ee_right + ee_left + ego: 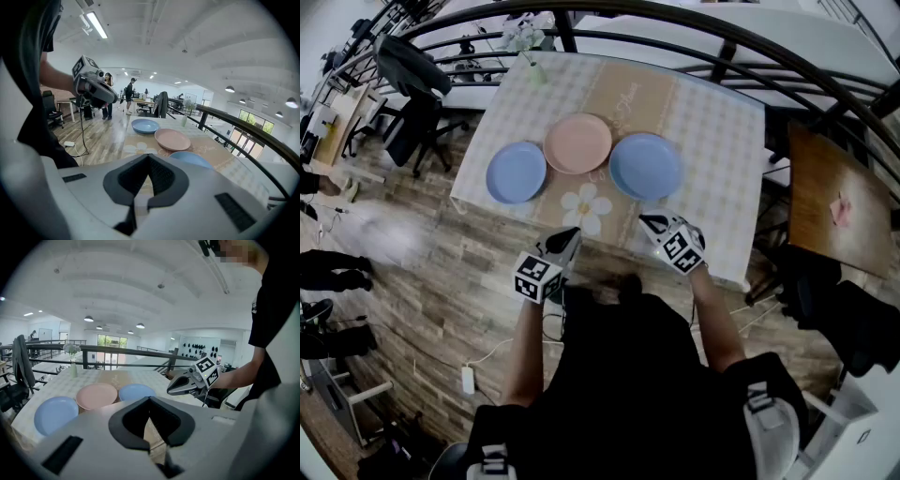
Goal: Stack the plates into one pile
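Plates round, smooth: left blue plate [517,172], pink plate [577,143], right blue plate [645,165] | checked tablecloth [712,122] | left claw [572,233], right claw [649,220] closed, empty

The head camera is looking steeply down on the cloth-covered rectangular table [712,122]; both gripper cameras are looking low across it from its near edge, sharing the round pink plate [96,395].

Looking out past the left tongs [152,446], jaws closed on nothing, over a bench [89,378] carrying a blue plate [56,411], a pink plate [96,395] and a second blue plate [136,391] side by side, with the right tongs [172,390] held just right of them.
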`<state>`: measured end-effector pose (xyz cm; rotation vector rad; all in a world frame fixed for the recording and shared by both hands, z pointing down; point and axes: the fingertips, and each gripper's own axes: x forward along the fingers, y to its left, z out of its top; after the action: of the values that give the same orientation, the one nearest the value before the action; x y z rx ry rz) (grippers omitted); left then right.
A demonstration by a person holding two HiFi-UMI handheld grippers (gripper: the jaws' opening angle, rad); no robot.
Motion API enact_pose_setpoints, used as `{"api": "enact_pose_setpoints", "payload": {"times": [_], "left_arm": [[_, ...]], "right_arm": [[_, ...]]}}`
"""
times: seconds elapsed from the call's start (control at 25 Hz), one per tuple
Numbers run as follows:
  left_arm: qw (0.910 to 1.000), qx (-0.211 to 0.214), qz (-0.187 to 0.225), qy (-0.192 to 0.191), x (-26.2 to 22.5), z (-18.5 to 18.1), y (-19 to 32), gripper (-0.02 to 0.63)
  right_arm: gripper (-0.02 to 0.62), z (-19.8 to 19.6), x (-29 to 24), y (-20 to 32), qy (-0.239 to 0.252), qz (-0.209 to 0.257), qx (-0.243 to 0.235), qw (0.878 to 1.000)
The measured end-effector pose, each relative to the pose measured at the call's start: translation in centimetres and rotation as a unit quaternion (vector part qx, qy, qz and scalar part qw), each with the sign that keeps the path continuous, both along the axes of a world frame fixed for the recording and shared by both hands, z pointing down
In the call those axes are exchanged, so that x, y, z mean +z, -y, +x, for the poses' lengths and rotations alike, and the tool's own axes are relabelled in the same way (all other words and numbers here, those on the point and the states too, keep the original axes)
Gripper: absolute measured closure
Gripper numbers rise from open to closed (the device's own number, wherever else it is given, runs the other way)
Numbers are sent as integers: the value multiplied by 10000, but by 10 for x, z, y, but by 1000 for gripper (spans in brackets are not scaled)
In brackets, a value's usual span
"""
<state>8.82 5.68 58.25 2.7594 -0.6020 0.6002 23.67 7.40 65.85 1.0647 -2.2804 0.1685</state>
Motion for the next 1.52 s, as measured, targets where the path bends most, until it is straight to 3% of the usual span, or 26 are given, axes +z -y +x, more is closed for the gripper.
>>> {"api": "enact_pose_setpoints", "payload": {"times": [1.52], "left_arm": [[9991, -399, 134, -92, -7, -16, -11, 606]], "right_arm": [[597, 5, 3, -17, 117, -54, 182, 9998]]}}
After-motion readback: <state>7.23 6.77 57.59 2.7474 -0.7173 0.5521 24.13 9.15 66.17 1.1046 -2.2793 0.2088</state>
